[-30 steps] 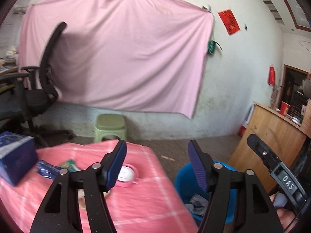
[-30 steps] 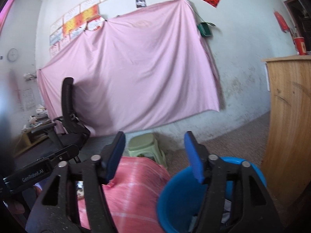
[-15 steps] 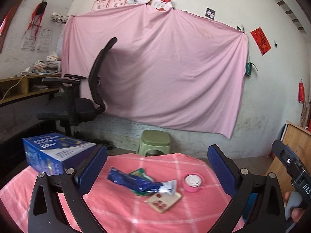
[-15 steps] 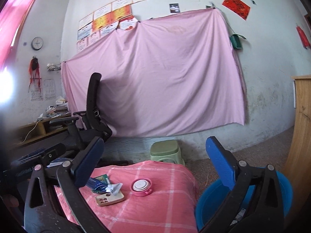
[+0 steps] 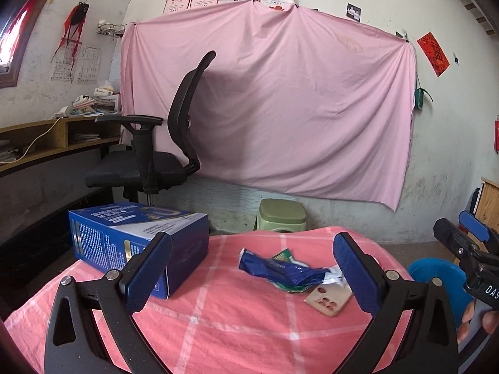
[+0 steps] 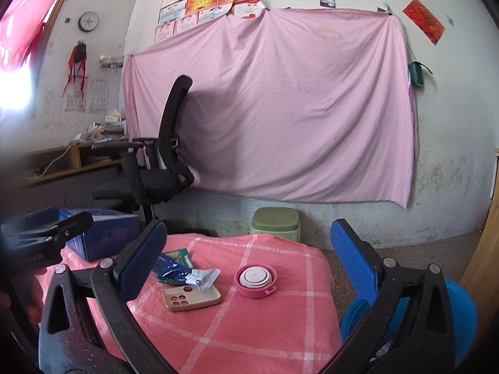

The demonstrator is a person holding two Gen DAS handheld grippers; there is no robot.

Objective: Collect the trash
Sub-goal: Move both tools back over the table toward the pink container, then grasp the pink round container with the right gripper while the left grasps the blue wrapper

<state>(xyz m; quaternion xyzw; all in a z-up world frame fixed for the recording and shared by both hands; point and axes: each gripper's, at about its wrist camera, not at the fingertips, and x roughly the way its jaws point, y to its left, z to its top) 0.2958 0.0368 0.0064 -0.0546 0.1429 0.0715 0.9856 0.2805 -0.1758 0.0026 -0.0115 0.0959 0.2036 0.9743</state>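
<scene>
A crumpled blue wrapper (image 5: pixel 280 269) lies on the pink checked tablecloth (image 5: pixel 237 318), over a green packet (image 5: pixel 285 255). It also shows in the right wrist view (image 6: pixel 174 269) with a white torn end (image 6: pixel 204 277). My left gripper (image 5: pixel 252 271) is open and empty, above the table in front of the wrapper. My right gripper (image 6: pixel 249 265) is open and empty, above the table's right part. A blue bin (image 6: pixel 461 308) stands on the floor right of the table; it also shows in the left wrist view (image 5: pixel 436 272).
A blue box (image 5: pixel 134 240) stands at the table's left. A beige phone case (image 6: pixel 191 299) and a pink round container (image 6: pixel 255 280) lie near the wrapper. A green stool (image 5: pixel 282 215) and a black office chair (image 5: pixel 156 155) stand behind. A wooden cabinet (image 6: pixel 486 249) is at the right.
Both grippers have swung from the blue bin at the right back over the table and opened wider. The wrapper, phone case and box have come into view.
</scene>
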